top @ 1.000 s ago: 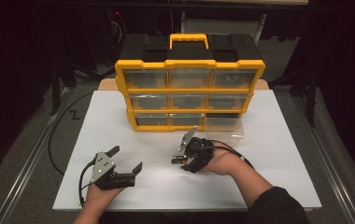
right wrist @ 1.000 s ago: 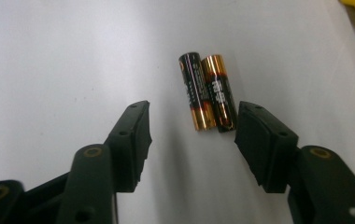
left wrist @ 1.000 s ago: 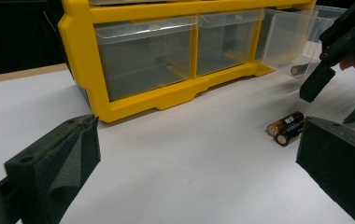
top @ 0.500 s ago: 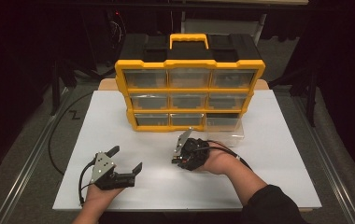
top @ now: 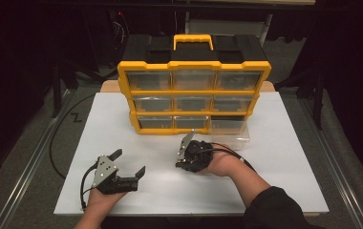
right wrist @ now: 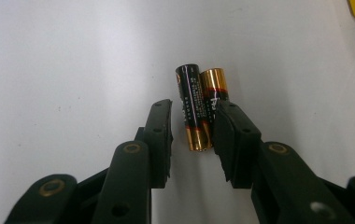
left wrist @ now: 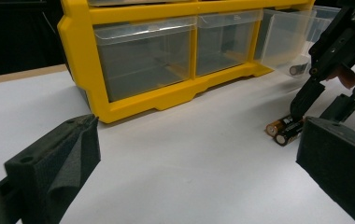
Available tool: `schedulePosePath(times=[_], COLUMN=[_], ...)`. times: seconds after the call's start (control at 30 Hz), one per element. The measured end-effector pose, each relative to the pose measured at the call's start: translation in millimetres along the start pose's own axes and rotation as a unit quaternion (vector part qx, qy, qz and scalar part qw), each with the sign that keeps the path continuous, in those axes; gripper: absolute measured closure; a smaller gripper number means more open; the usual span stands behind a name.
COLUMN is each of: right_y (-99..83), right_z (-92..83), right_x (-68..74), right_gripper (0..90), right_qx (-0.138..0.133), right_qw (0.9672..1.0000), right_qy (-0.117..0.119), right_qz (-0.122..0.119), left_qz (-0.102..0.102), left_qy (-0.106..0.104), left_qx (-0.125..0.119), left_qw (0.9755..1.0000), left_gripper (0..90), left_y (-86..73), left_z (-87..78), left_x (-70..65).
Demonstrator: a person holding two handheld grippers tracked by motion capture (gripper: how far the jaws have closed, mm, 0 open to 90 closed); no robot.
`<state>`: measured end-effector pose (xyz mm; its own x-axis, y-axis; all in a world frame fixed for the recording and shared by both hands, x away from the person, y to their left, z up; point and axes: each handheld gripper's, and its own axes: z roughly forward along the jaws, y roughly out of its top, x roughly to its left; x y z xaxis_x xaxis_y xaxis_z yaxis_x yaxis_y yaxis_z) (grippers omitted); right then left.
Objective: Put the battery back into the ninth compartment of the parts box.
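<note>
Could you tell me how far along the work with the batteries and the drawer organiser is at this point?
Done: the bottom-right drawer of the organiser is pulled out, with one battery-like item inside. In hand: the right gripper straddles two batteries lying on the table, its jaws just closing but not yet clamped. Left: gripping and probably moving them to the drawer. The left gripper waits open.

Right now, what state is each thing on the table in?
Yellow plastic drawer organizer: upright, one drawer out.
Clear plastic drawer: pulled out, bottom right.
Two black-and-copper batteries: lying side by side.
Right gripper: closing, batteries between fingers, ungripped.
Left gripper: open, empty.
</note>
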<state>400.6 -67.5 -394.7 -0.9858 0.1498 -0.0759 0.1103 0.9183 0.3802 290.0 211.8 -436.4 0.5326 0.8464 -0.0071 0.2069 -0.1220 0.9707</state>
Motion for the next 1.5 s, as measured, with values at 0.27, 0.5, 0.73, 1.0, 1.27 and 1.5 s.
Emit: schedulePosePath(times=[0.27, 0.5, 0.73, 1.0, 1.27, 1.5], right_y=[1.0, 1.3, 2.1, 0.8, -0.4, 1.0], right_z=[3.0, 6.3, 11.1, 13.8, 14.0, 13.4], right_x=[-0.1, 1.4, 3.6, 2.8, 1.5, 4.8], right_gripper=[70.1, 75.1, 76.7, 77.7, 78.9, 79.1], right_qx=[-0.001, 0.004, 0.013, 0.016, 0.014, 0.018], right_qw=[1.0000, 0.9998, 0.9993, 0.9991, 0.9992, 0.9995], right_qy=[0.002, 0.009, 0.018, 0.024, 0.031, 0.018], right_qz=[-0.008, -0.019, -0.031, -0.031, -0.020, -0.020], left_qz=[-0.001, 0.000, -0.001, -0.001, -0.001, -0.001], left_qy=[0.000, -0.002, -0.002, -0.001, 0.000, 0.001], left_qx=[0.002, 0.003, 0.001, 0.001, 0.002, 0.002], left_qw=[1.0000, 1.0000, 1.0000, 1.0000, 1.0000, 1.0000], left_gripper=[0.3, 0.3, 0.3, 0.3, 0.3, 0.3], left_y=[-0.2, -0.4, -0.4, -0.5, -0.6, -0.6], left_z=[0.2, 0.4, 0.2, 0.2, 0.3, 0.4], left_x=[-0.5, -0.1, 0.0, 0.0, 0.2, 0.2])
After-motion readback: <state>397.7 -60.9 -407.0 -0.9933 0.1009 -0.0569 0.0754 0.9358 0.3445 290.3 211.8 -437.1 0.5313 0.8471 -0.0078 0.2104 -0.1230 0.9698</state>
